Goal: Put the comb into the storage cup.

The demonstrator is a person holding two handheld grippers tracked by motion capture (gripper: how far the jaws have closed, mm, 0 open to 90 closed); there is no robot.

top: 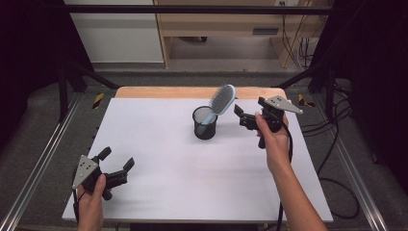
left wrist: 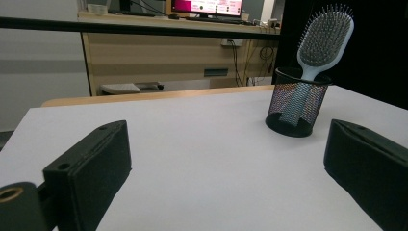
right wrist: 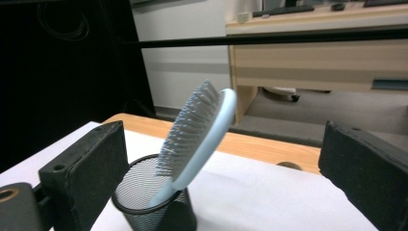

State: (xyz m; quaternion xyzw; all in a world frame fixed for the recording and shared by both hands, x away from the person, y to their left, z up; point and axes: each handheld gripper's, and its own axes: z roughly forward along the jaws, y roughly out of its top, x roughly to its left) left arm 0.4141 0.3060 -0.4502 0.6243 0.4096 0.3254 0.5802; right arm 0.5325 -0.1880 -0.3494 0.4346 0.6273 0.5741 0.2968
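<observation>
Black mesh cup (top: 205,123), mid-table toward far edge, holds 1 light-blue hairbrush (top: 220,103), handle down inside, head up, long axis tilted toward right gripper (top: 245,117) just beside it, jaws wide apart, nothing held; left gripper (top: 117,160) at near-left w/ jaws wide, empty.

No lettering can be read anywhere. Far beyond the left gripper's jaws, a monitor (left wrist: 206,6) glows pink and white. Its marks are too small to make out.
</observation>
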